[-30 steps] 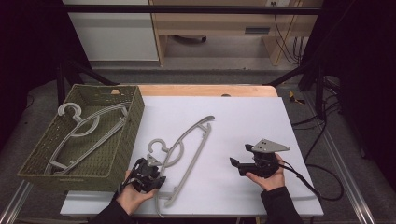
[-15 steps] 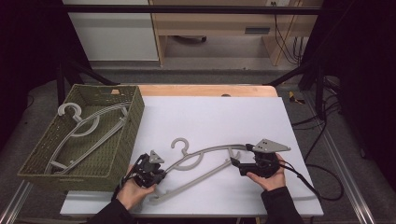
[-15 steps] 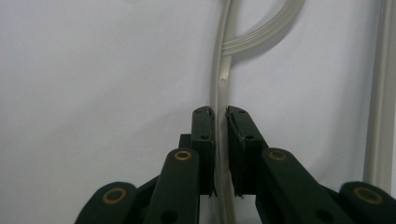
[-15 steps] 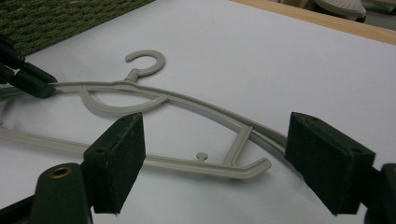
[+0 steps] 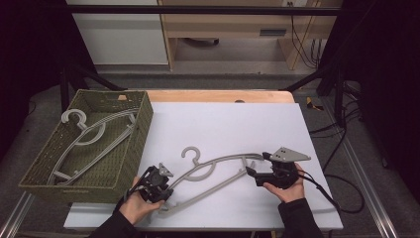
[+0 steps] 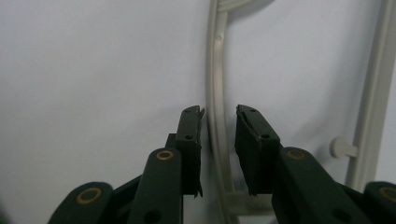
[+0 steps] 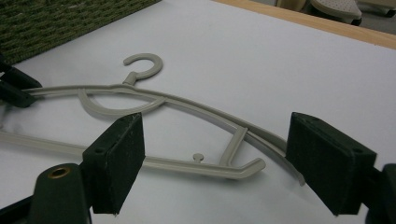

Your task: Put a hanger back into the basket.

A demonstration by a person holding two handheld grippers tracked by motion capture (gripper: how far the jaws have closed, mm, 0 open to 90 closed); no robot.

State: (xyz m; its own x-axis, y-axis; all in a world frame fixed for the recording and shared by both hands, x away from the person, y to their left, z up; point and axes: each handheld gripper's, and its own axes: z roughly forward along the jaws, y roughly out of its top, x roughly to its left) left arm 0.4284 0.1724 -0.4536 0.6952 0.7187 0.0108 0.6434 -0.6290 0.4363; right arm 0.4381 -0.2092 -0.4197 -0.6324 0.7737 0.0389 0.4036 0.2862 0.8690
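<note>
A grey plastic hanger (image 5: 213,166) lies flat on the white table (image 5: 223,124), hook toward the far side. My left gripper (image 5: 166,191) is at the hanger's left end. In the left gripper view the hanger's thin arm (image 6: 215,70) runs between the left gripper's (image 6: 218,116) pads, with a gap at the right pad. These jaws have just been opening. My right gripper (image 5: 250,173) stands wide open at the hanger's right end. In the right gripper view the hanger (image 7: 187,105) lies ahead of the right gripper (image 7: 215,128), its end near the right pad, untouched.
A green woven basket (image 5: 129,158) stands at the table's left edge and holds grey hangers (image 5: 91,134); its wall (image 7: 56,23) is also in the right gripper view. A wooden strip (image 5: 218,95) borders the table's far edge. Cables trail at the right.
The hanger has swung from pointing away across the table to lying crosswise, its far end now by the right gripper. Both hands have stayed where they were.
</note>
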